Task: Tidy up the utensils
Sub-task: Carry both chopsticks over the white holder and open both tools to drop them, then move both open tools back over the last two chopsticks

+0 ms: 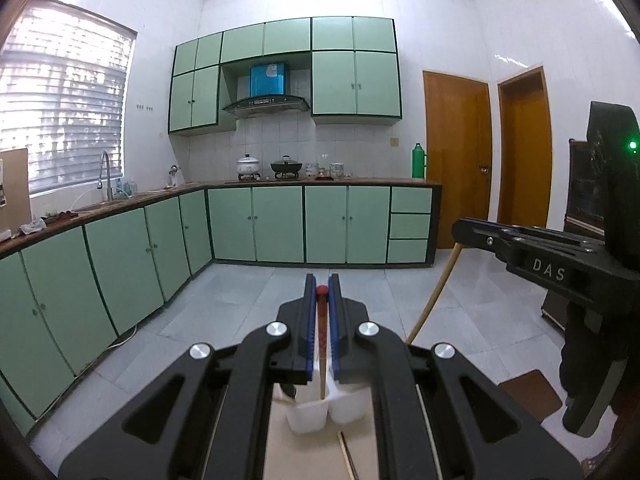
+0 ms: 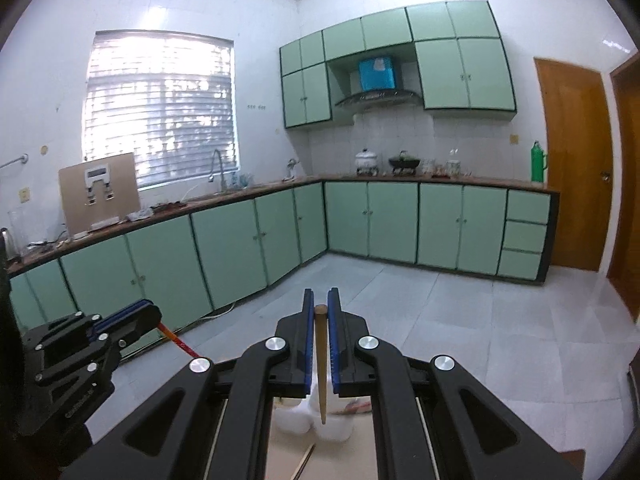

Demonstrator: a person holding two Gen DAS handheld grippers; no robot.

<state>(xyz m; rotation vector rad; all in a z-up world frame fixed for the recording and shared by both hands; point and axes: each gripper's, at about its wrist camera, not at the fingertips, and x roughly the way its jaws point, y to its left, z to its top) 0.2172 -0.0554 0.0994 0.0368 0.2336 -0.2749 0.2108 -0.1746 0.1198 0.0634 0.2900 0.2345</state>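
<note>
My left gripper (image 1: 322,290) is shut on a red-tipped chopstick (image 1: 321,332) that stands upright, its lower end inside a white holder cup (image 1: 307,412). My right gripper (image 2: 320,306) is shut on a plain wooden chopstick (image 2: 321,360) that hangs down over the white holder cups (image 2: 316,420). In the left wrist view the right gripper (image 1: 464,229) shows at the right with its wooden chopstick (image 1: 434,292). In the right wrist view the left gripper (image 2: 140,312) shows at the left with the red chopstick (image 2: 180,342).
The holder stands on a light wooden board (image 1: 304,452), where another loose chopstick (image 1: 347,456) lies. Beyond are a tiled floor (image 1: 240,304), green cabinets (image 1: 280,224) and wooden doors (image 1: 456,160). A brown mat (image 1: 532,396) lies at the right.
</note>
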